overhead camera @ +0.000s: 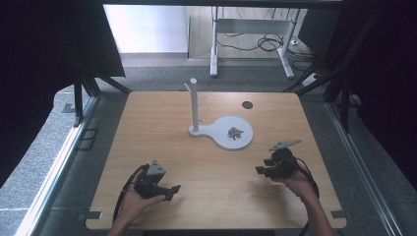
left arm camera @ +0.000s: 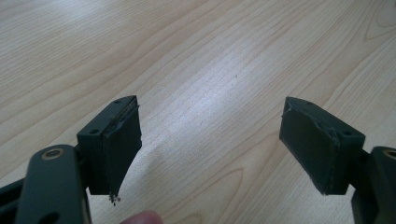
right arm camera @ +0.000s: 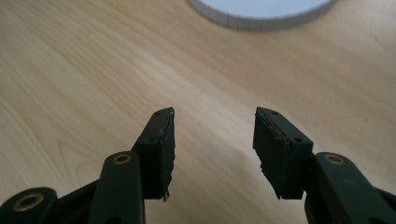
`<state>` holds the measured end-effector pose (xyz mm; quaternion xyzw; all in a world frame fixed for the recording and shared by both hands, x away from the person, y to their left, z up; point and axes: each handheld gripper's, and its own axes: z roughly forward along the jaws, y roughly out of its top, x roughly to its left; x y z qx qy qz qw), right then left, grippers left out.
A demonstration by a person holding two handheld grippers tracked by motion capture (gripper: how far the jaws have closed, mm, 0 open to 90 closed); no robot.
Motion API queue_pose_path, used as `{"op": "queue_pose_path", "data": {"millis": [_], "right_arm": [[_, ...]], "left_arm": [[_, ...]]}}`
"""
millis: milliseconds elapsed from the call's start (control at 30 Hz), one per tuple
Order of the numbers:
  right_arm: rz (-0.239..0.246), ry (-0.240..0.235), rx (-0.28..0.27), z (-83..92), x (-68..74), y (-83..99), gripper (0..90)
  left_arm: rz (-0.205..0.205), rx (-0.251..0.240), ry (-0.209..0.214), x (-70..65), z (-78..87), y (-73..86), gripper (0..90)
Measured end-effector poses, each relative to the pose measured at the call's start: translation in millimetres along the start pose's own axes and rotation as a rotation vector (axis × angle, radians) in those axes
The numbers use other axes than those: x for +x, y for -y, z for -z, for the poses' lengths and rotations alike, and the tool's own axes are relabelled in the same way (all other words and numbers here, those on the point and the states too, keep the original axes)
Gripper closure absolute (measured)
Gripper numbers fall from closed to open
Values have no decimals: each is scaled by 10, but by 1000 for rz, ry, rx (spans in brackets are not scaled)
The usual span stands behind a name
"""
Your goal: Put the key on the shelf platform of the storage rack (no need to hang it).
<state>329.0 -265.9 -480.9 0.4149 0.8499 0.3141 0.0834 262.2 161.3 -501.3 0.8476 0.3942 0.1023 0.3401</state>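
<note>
A white stand (overhead camera: 195, 105) with an upright post and pegs rises from a round white tray (overhead camera: 244, 140) near the middle of the wooden table (overhead camera: 162, 147). A small dark bunch of metal pieces (overhead camera: 235, 132) lies in the tray. My left gripper (overhead camera: 172, 191) rests near the front left, jaws wide apart over bare wood (left arm camera: 210, 126), nothing between them. My right gripper (overhead camera: 260, 170) is at the front right, below the tray, open and empty (right arm camera: 215, 135). The tray's rim (right arm camera: 261, 21) sits ahead of the right jaws.
A small dark disc (overhead camera: 247, 104) lies at the table's back right. Beyond the table stand a white desk frame (overhead camera: 251, 39) and loose cables on the floor. Black metal struts (overhead camera: 78, 93) flank both sides.
</note>
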Motion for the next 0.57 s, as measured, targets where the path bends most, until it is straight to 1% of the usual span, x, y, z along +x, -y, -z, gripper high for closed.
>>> {"op": "queue_pose_path", "data": {"millis": [100, 200, 233, 300, 433, 567], "right_arm": [[-18, 3, -14, 19, -3, 160, 497], [-25, 6, -32, 26, 0, 261, 498], [-25, 6, -38, 24, 1, 271, 499], [-17, 3, -23, 20, 9, 278, 496], [-7, 21, -48, 47, 29, 280, 491], [-10, 32, -63, 56, 33, 284, 485]], "left_arm": [[4, 1, 0, -6, 0, 0, 211], [3, 3, -2, -11, -3, 0, 211], [3, 4, -3, -13, -5, -1, 211], [0, 6, -2, -19, -10, -1, 211], [-5, 9, 0, -26, -24, -2, 211], [-2, 6, -1, -22, -21, -3, 211]]}}
